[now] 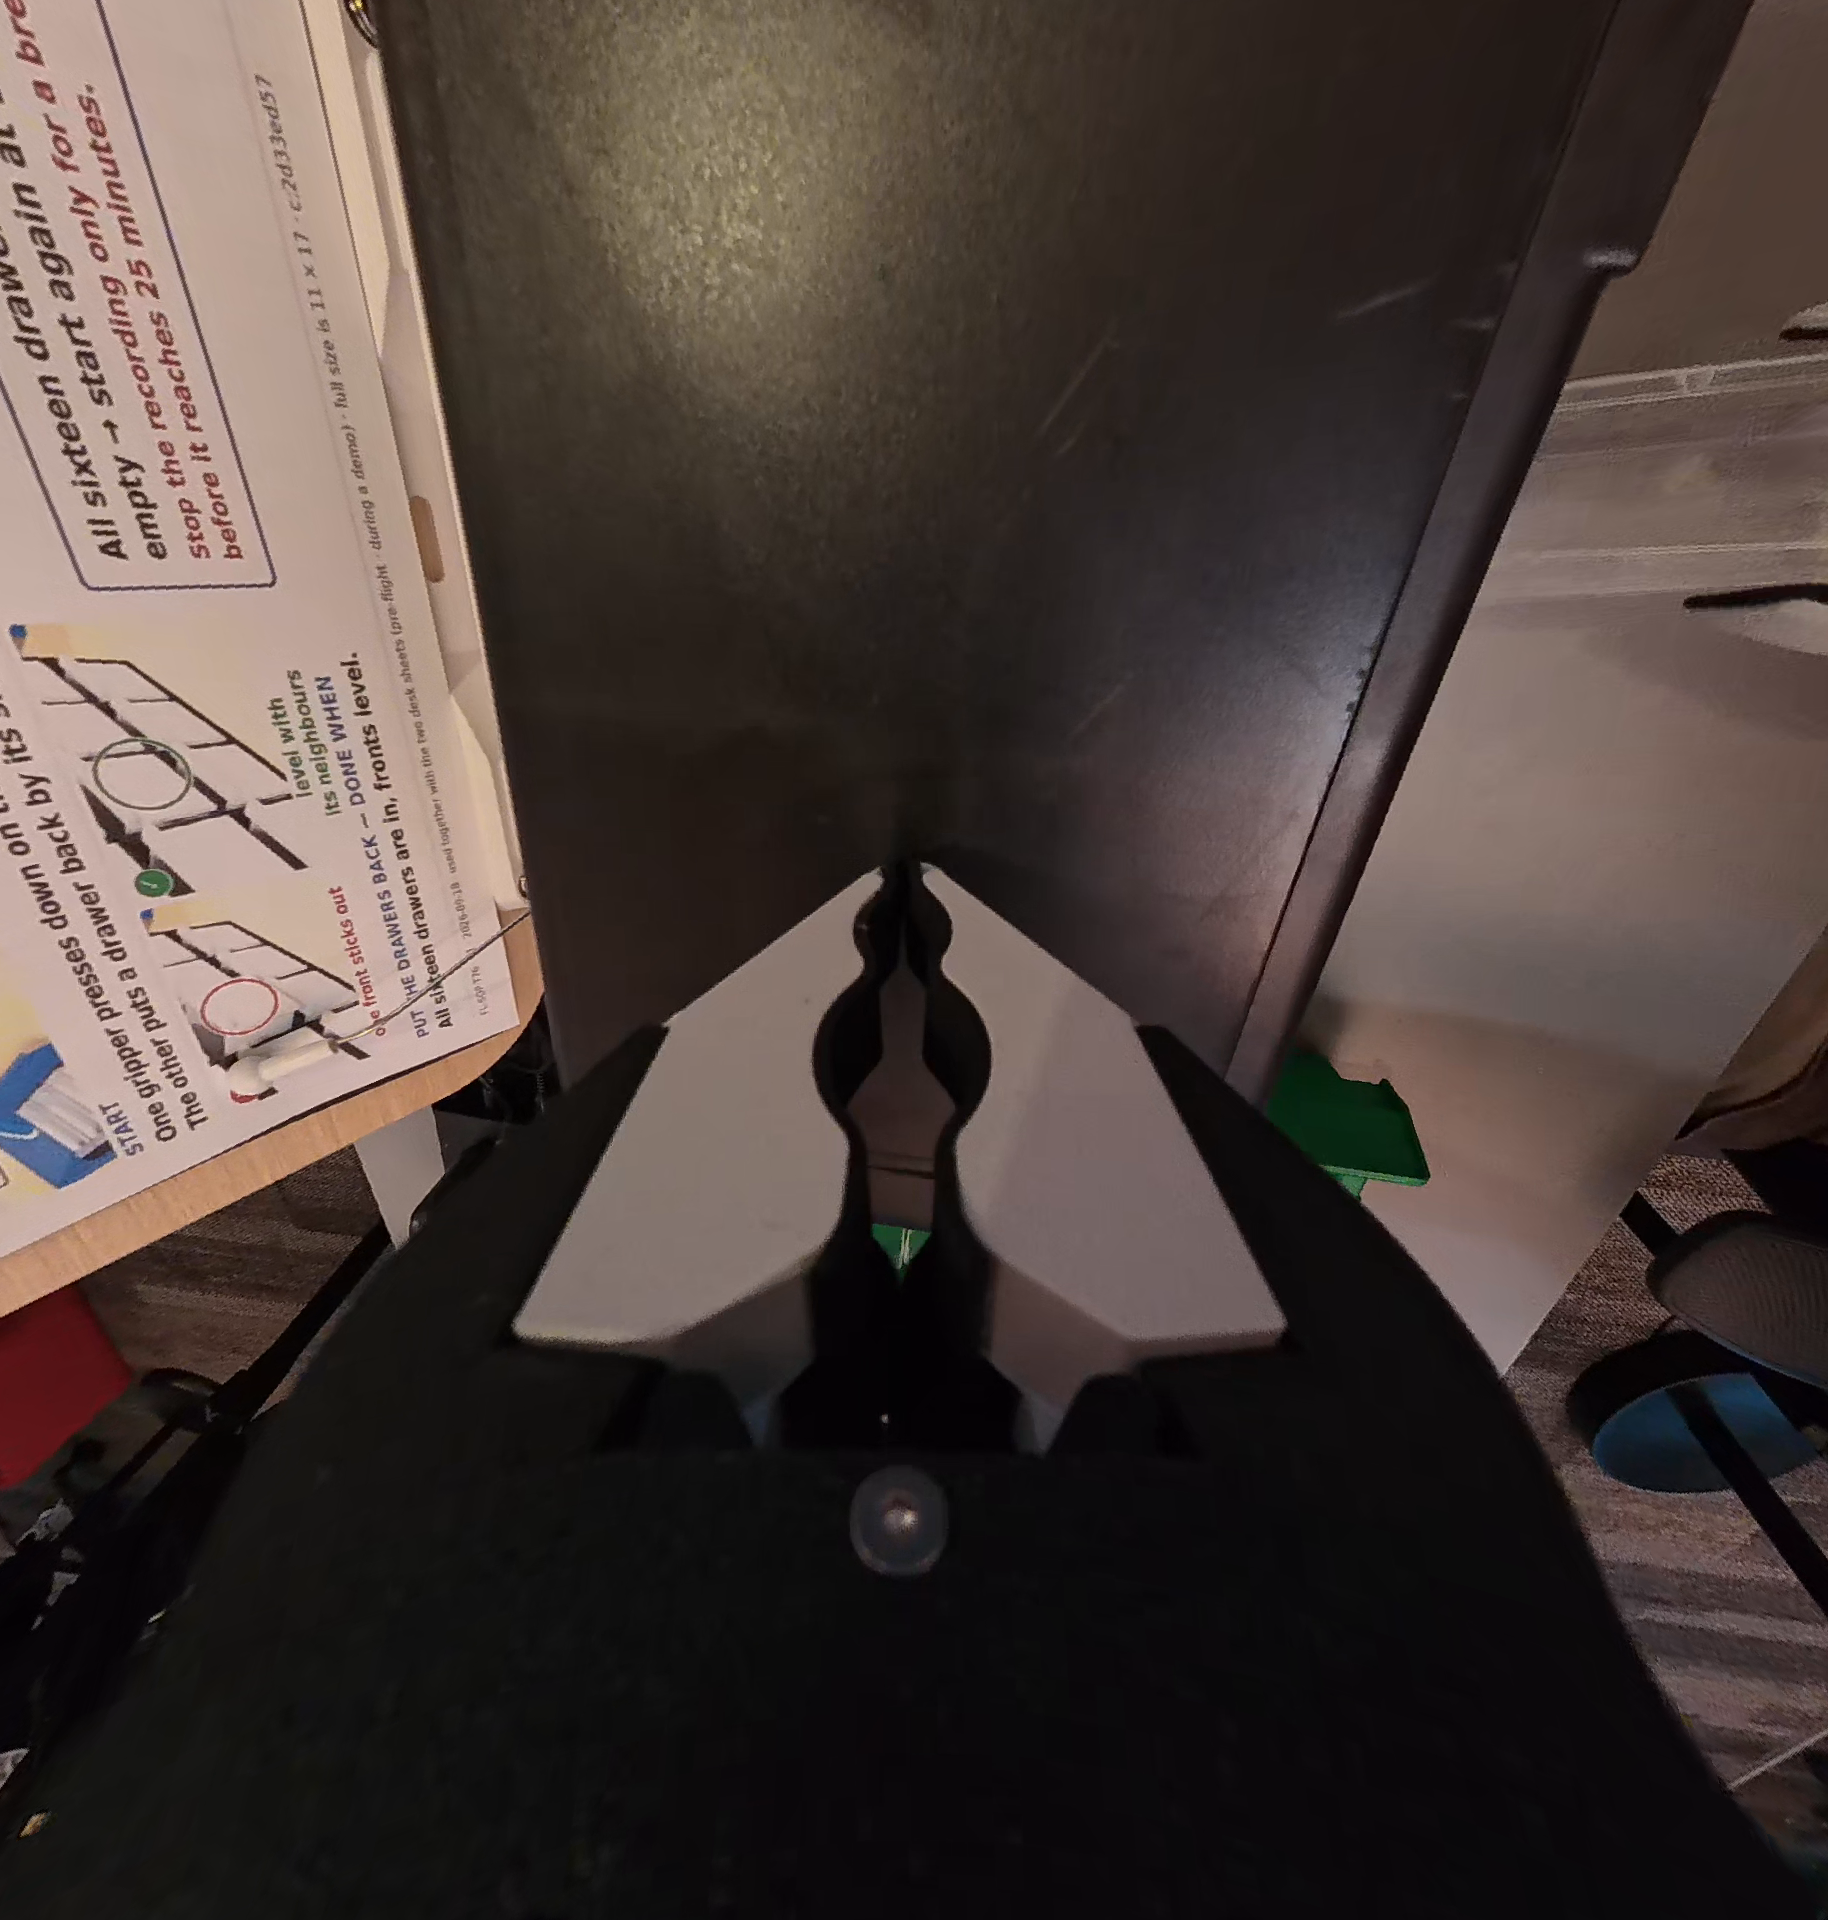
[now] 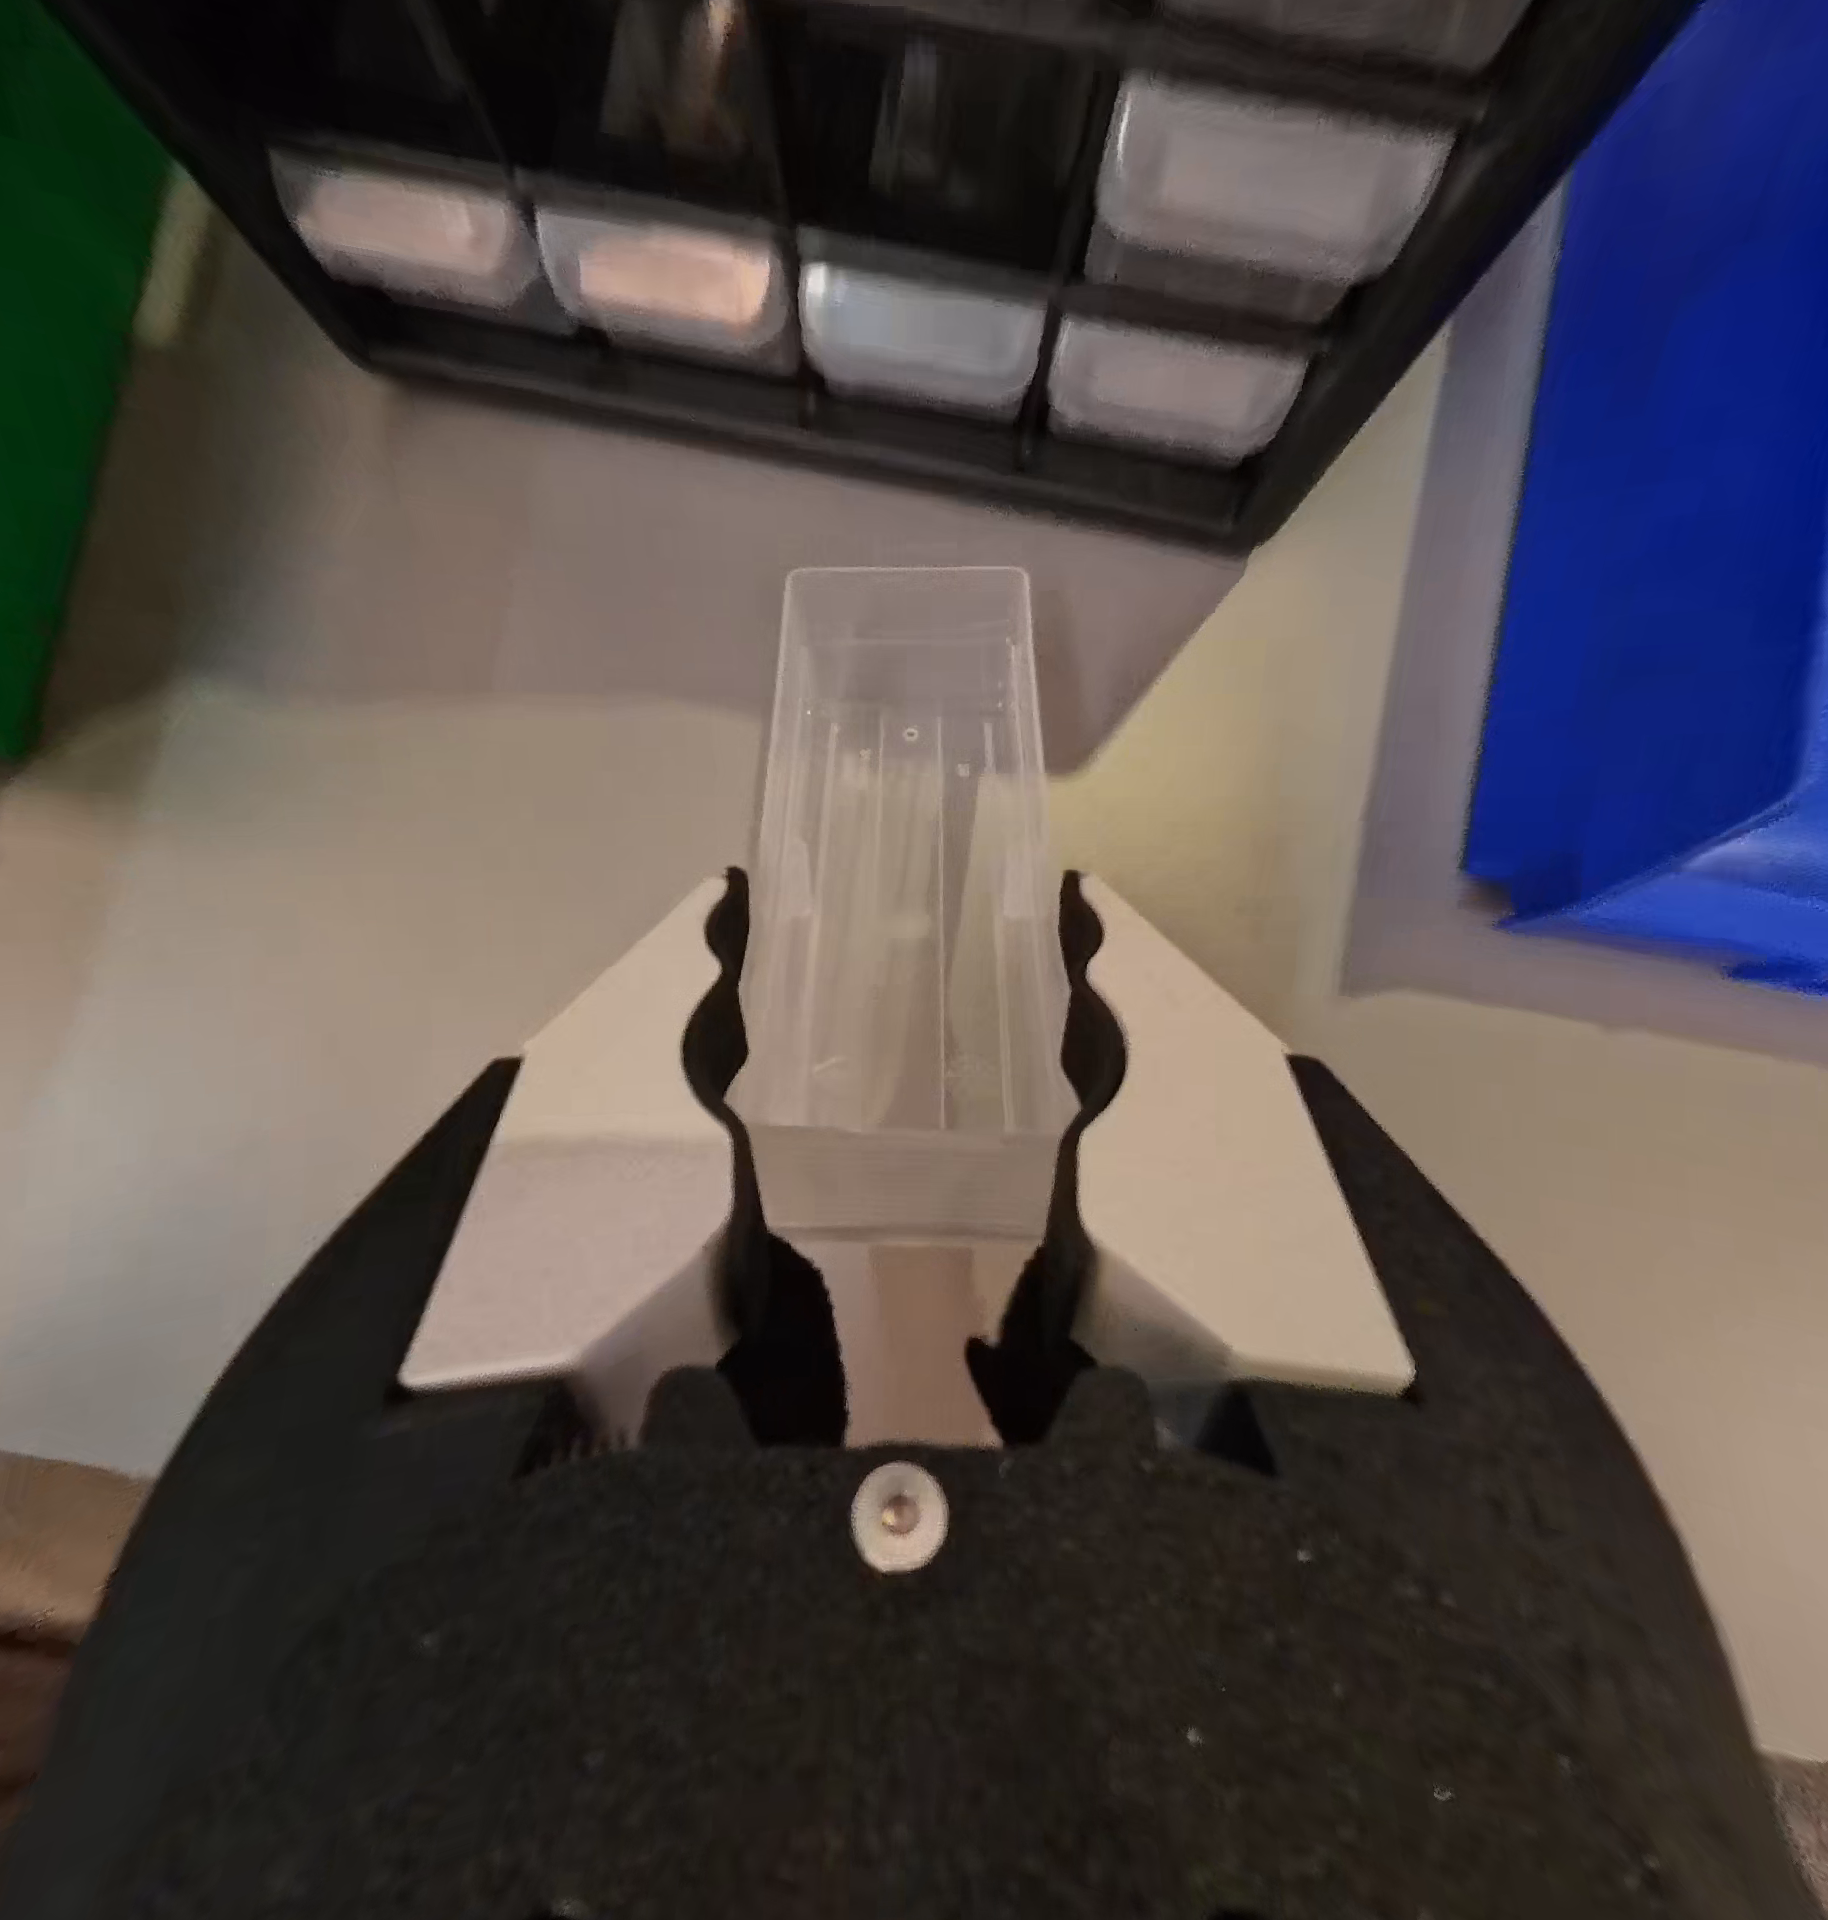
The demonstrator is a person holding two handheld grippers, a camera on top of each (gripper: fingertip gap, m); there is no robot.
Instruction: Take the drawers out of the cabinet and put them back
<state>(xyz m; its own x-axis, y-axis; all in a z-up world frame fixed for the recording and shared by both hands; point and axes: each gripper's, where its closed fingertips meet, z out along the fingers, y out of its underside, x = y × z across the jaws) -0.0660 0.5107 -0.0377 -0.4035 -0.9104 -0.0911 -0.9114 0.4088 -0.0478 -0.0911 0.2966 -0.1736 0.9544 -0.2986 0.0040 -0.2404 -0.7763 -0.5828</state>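
Note:
In the right wrist view the black cabinet [image 2: 806, 410] stands at the top, with several clear drawers in its lower rows and dark empty slots above them. My right gripper [image 2: 897, 883] is shut on a clear plastic drawer [image 2: 905, 790] by its sides and holds it in front of the cabinet, above the white table [image 2: 266, 935]. In the left wrist view my left gripper [image 1: 902, 868] is shut, its tips pressed against the cabinet's flat black top [image 1: 941, 416].
A printed instruction sheet [image 1: 162, 623] lies left of the cabinet on a wooden board. A green bin shows in the left wrist view [image 1: 1346, 1122] and in the right wrist view [image 2: 37, 364]. A blue bin [image 2: 1699, 520] stands right of the cabinet. An office chair base [image 1: 1720, 1382] is on the carpet.

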